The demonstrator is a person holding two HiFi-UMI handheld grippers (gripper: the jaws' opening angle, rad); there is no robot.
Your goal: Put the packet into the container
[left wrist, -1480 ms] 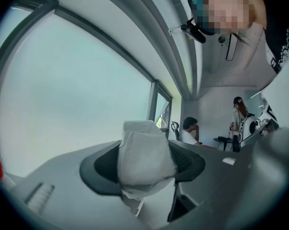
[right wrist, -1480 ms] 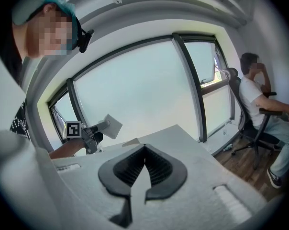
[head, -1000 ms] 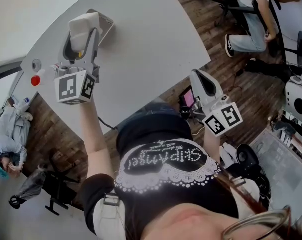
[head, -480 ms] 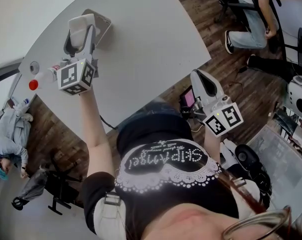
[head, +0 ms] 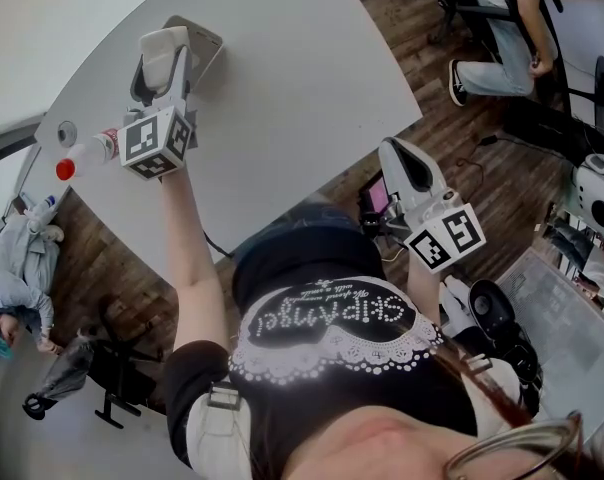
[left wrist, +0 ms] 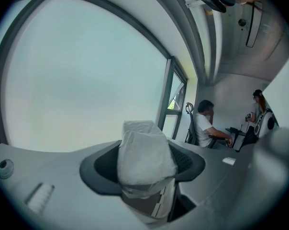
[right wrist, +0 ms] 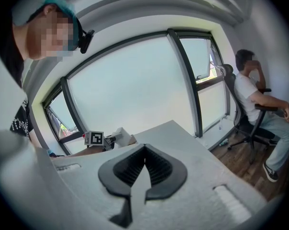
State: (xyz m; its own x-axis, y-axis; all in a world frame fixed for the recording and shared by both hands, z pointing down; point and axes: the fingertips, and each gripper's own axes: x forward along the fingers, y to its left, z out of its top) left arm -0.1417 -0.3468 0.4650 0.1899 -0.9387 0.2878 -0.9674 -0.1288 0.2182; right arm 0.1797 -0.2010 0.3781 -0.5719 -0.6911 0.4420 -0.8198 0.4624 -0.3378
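The white packet point(head: 165, 50) sits between the jaws of my left gripper point(head: 160, 68), which is shut on it above the grey table point(head: 302, 78). Just beyond the packet lies the shallow clear container point(head: 204, 46), partly hidden by the packet and jaws. In the left gripper view the crumpled packet point(left wrist: 144, 152) fills the gap between the dark pads point(left wrist: 104, 169). My right gripper point(head: 396, 156) hangs off the table's near edge with its jaws shut and nothing in them; its pads point(right wrist: 159, 169) meet at the tips.
A bottle with a red cap point(head: 84, 155) lies by the table's left edge, near a small round fitting point(head: 66, 131). A person sits on an office chair point(head: 507, 43) at the upper right, another point(head: 12, 278) at the far left. Gear lies on the floor at the right.
My left gripper has sunk toward the table with the packet, closing on the container. The right gripper has kept still.
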